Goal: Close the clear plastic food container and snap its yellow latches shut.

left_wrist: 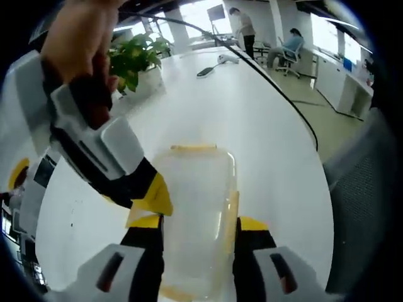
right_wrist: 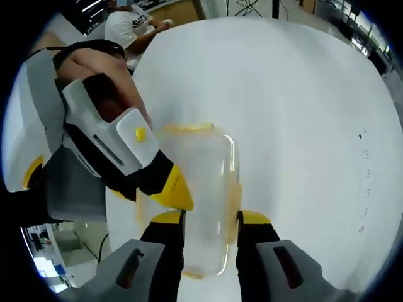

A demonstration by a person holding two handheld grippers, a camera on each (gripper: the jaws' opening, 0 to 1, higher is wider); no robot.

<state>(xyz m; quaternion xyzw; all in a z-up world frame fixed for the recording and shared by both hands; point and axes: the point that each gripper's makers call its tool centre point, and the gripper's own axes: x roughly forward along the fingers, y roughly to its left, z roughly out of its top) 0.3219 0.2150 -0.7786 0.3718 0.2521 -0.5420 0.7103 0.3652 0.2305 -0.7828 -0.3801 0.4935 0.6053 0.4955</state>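
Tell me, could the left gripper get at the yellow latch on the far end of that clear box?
Probably not straight away. The left gripper straddles the near end of the clear container, so the far yellow latch lies beyond the lid. Nothing blocks it; the gripper would need to move forward.

Between my yellow-tipped black jaws sits the clear container (left_wrist: 195, 207) with its pale yellow latches (left_wrist: 192, 148). The other gripper (left_wrist: 154, 198), beside it, is white and grey with a yellow pad (black behind it). The table (left_wrist: 252, 113) ahead is plain white.
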